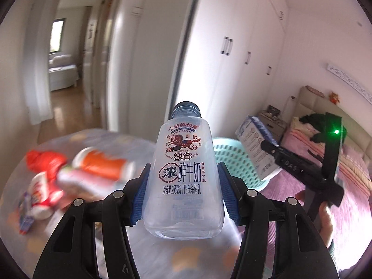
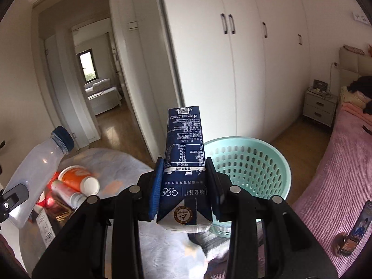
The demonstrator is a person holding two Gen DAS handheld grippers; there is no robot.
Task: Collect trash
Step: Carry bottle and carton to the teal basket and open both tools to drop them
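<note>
White wardrobe doors (image 2: 232, 53) with dark handles line the far wall. Beside them an open doorway (image 2: 93, 74) leads over wooden floor to another room, where a pale sofa (image 2: 102, 93) sits under a window (image 2: 87, 66). At the right stands a bed with a pink quilted cover (image 2: 337, 174), dark clothing (image 2: 362, 82) piled near its padded headboard (image 2: 353, 60). A white nightstand (image 2: 319, 107) with two drawers sits between bed and wardrobe.

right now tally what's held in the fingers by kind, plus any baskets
bottle: 1, in the left fingers
carton: 1, in the right fingers
basket: 1
total: 3
</note>
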